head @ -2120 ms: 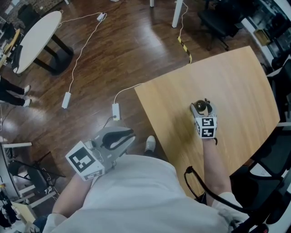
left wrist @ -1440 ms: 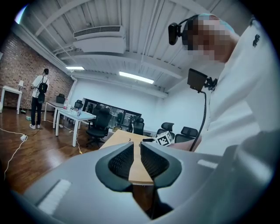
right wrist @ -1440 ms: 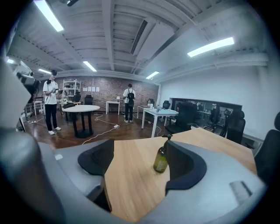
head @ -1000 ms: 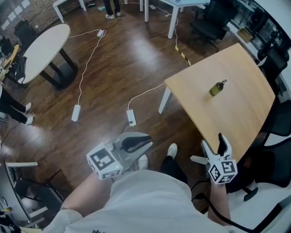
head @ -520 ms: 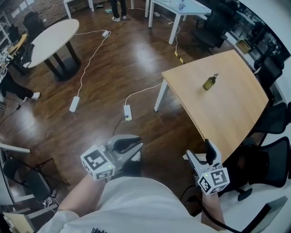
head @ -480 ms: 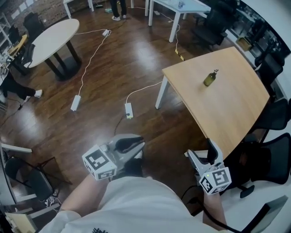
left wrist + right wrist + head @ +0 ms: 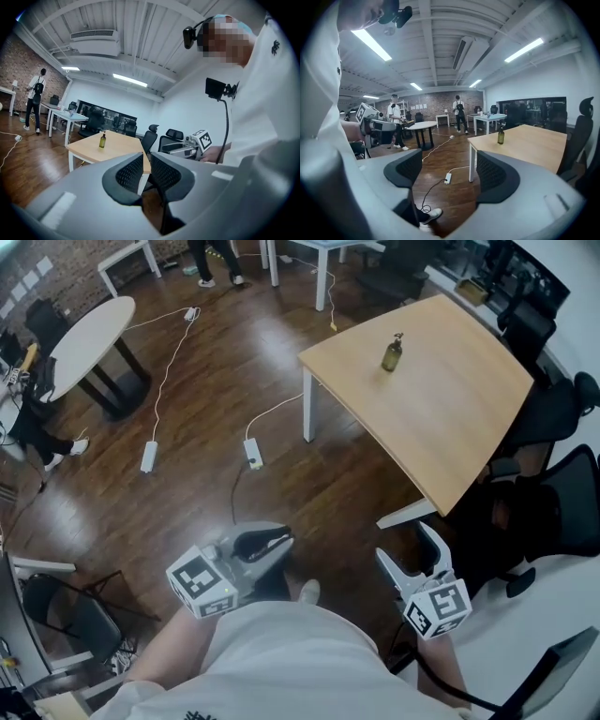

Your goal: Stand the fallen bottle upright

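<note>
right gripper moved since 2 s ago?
Yes. The right gripper was at the bottle over the table; now it is off the table, past its near edge, fingers apart.

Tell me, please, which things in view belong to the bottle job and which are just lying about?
Job in hand:
- bottle, standing upright
- wooden table under it
- right gripper, open and empty
- left gripper, shut and empty

Lying about:
- power strip with its cable
- round white table
- black office chair
</note>
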{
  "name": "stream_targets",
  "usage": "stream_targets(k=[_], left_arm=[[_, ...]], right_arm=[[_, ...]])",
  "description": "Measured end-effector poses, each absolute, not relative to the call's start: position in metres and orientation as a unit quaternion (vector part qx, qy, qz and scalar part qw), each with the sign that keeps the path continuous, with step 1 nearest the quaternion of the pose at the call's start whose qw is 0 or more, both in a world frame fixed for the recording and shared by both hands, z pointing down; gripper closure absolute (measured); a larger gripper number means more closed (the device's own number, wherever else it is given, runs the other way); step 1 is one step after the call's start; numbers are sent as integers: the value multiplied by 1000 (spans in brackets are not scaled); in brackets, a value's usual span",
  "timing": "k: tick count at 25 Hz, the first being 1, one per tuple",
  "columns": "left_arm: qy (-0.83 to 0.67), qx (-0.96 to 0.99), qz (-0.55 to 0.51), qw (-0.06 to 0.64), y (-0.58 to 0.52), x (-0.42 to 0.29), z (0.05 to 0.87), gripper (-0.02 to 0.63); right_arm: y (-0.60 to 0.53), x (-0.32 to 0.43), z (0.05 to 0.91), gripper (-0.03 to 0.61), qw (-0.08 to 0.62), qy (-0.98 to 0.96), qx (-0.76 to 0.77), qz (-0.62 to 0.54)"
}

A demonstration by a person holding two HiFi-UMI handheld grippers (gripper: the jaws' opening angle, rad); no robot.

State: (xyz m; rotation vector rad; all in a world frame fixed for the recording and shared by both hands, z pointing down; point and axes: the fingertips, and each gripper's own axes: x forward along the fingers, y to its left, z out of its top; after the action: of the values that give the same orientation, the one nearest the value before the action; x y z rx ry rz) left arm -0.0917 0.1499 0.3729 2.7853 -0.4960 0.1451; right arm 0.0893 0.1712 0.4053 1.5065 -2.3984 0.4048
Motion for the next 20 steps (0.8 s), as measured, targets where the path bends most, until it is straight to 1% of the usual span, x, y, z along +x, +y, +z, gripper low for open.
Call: stream_targets(k=[6,11,20], left_arm=[[-131,980,61,140,164,-70,366,567],[-105,985,58,123,166,-55,356,568],[-136,981,57,124,164,-77,358,567]], right_arm=[[190,89,401,210,119,-825,534,145],[195,90,396,210,115,-822,540,138],[191,85,385,210,113,-827,537,120]])
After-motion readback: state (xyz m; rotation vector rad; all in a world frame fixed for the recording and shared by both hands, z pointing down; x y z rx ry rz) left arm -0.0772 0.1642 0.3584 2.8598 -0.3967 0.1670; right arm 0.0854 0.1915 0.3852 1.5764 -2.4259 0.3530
